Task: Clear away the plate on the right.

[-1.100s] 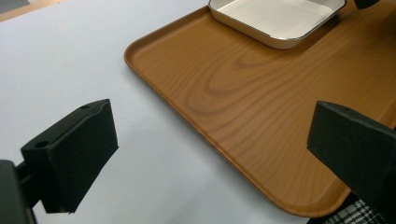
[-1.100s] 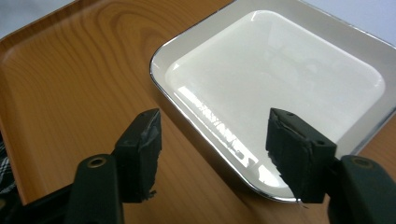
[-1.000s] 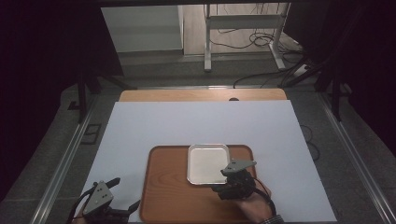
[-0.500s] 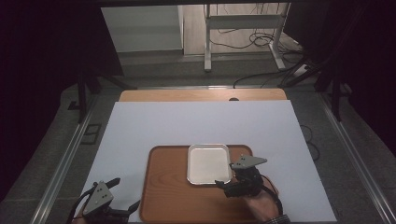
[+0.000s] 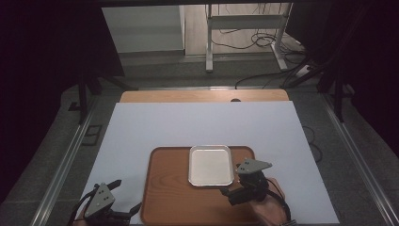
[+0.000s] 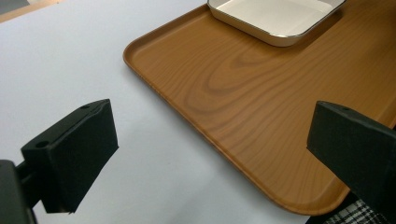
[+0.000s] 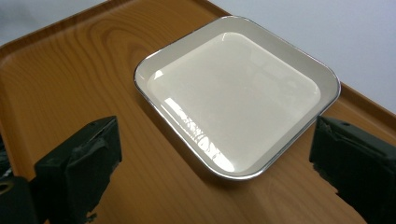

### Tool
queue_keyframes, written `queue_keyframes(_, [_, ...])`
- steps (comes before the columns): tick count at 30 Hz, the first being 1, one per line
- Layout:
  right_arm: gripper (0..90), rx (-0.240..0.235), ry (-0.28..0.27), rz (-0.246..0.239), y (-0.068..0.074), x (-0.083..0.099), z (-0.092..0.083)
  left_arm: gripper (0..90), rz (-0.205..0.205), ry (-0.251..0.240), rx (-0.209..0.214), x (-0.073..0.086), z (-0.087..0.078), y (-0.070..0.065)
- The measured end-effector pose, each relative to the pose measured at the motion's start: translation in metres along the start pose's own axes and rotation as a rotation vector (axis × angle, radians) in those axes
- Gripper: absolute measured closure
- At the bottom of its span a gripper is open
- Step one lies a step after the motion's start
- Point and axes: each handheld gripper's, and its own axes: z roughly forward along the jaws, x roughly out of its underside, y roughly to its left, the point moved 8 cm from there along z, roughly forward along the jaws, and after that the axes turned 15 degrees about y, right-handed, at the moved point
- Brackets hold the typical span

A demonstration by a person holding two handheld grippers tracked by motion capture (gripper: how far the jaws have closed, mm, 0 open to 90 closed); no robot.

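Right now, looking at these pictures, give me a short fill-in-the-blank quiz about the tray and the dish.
1. The white square dish sits on a ____ tray.
2. The dish holds ____.
3. The right gripper has its fingers ____, near the dish.
4. The tray lies on a ____ table sheet.

Missing words: wooden; nothing; open; white
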Motion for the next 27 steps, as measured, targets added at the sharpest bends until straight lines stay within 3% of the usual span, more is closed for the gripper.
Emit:
queue_keyframes(10, [0.0, 0.005, 0.033, 0.003, 0.000, 0.015, -0.005, 1.7, 0.003, 0.000, -0.001, 0.000, 0.000, 0.000])
queue_keyframes(24, [0.0, -0.005, -0.013, 0.070, -0.008, 0.026, -0.020, 1.8, 0.007, 0.000, 0.001, 0.000, 0.000, -0.001])
queue_keyframes(27, [0.0, 0.017, -0.019, 0.082, -0.012, 0.030, -0.023, 1.8, 0.009, 0.001, 0.001, 0.000, 0.000, -0.001])
